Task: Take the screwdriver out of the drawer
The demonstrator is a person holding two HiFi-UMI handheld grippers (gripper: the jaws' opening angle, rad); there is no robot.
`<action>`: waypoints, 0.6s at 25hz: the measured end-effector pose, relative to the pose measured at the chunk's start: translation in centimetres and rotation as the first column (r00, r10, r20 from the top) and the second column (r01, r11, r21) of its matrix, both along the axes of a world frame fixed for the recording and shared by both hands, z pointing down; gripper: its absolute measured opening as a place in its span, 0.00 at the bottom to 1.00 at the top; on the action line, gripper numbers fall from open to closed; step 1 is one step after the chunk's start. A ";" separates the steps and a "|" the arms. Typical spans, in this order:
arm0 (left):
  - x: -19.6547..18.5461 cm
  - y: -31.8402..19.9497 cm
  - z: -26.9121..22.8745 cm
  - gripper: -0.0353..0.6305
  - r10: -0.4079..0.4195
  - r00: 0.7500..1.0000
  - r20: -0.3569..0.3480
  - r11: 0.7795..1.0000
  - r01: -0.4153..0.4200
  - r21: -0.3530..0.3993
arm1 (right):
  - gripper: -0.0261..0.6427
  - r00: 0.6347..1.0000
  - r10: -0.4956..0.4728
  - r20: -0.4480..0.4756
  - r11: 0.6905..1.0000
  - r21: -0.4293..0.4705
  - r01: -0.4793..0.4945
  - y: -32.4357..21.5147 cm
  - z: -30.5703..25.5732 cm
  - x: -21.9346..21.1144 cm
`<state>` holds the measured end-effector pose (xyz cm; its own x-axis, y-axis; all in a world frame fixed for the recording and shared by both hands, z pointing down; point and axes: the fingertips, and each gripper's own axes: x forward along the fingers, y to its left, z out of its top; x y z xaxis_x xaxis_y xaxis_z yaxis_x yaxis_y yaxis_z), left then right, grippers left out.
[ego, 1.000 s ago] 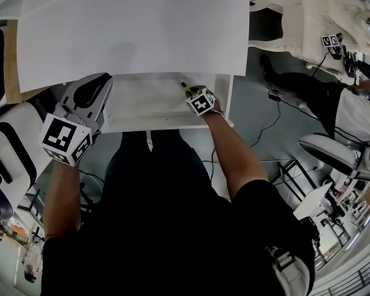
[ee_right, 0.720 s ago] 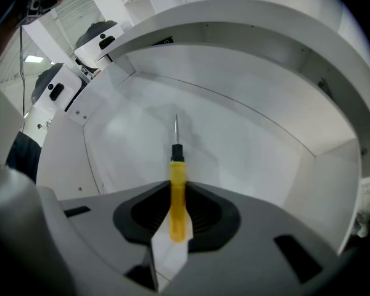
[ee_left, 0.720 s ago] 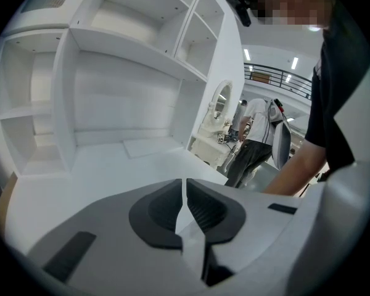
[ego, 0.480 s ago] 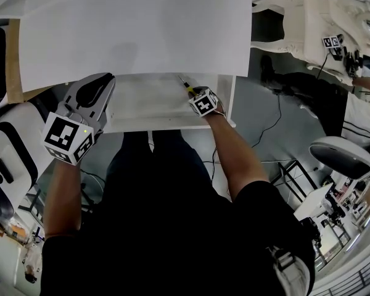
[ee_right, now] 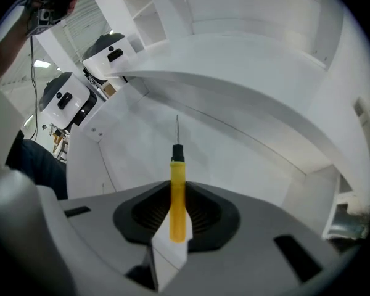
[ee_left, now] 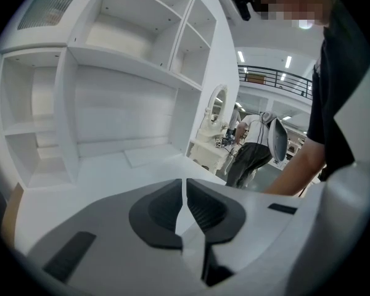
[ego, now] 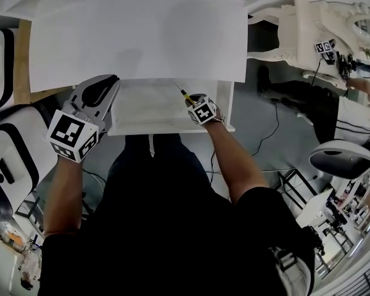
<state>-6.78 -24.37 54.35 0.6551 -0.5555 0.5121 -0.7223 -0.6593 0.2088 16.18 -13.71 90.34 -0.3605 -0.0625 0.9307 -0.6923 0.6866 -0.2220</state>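
Observation:
A screwdriver (ego: pixel 184 94) with a yellow handle and a thin metal shaft is clamped in my right gripper (ego: pixel 192 101), over the right part of the open white drawer (ego: pixel 172 127). In the right gripper view the yellow handle (ee_right: pixel 178 196) stands between the dark pads, and its shaft points out over the drawer floor (ee_right: pixel 135 147). My left gripper (ego: pixel 106 82) hovers at the drawer's left end. Its jaws (ee_left: pixel 185 187) are shut with nothing between them.
The white desktop (ego: pixel 142 36) overhangs the drawer's back. White shelving (ee_left: pixel 111 91) rises behind the desk. White machines with black trim (ego: pixel 6 153) stand at the left. At the right are ornate white furniture (ego: pixel 320 23) and floor cables (ego: pixel 274 113).
My right gripper has lifted slightly with the screwdriver held in it. The left gripper has also risen a little beside the drawer.

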 end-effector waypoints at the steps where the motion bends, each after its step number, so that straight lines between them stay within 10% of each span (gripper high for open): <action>1: -0.1 0.1 -0.5 0.11 0.001 1.000 -0.001 1.000 -0.001 0.009 | 0.17 1.000 -0.002 0.009 1.000 0.005 0.002 0.1 -0.5 -0.4; 15: -1.9 3.3 -7.4 0.11 -0.001 1.000 -0.023 0.993 0.004 0.121 | 0.17 0.991 0.071 0.114 0.983 0.159 -0.089 -1.2 -11.5 -2.8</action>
<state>-8.72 -21.11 46.99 0.6645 -0.6141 0.4258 -0.7197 -0.6792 0.1436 13.33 -14.93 78.81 -0.4455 -0.2430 0.8617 -0.7245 0.6633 -0.1875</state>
